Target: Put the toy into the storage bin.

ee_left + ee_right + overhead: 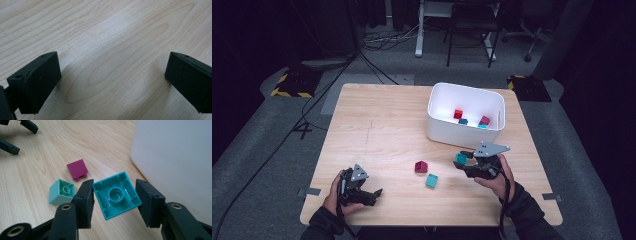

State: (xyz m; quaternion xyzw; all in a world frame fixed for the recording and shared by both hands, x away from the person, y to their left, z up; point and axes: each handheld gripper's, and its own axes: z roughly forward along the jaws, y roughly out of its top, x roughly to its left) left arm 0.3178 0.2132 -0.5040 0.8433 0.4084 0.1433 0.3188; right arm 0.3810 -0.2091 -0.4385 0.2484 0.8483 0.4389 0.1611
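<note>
Item: teal block [117,195], clamped hollow side up between the jaws of the right gripper [468,161], held above the table [382,125] at about 5 o'clock of the white bin [465,131]. Left gripper [110,75]: jaws wide apart, empty, idle at 7 o'clock. Loose stock: maroon block [421,166], light teal block [431,180]. Handling: lift clear of the rim (grip looks firm), carry towards 12 o'clock, release over the bin's middle.

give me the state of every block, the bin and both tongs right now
right tongs: shut on the teal block
teal block: gripped, hollow side toward the camera, off the table
light teal block: loose on the table, on its side
magenta block: loose on the table
white bin: upright, open, a few blocks inside
left tongs: open, nothing between them
</note>
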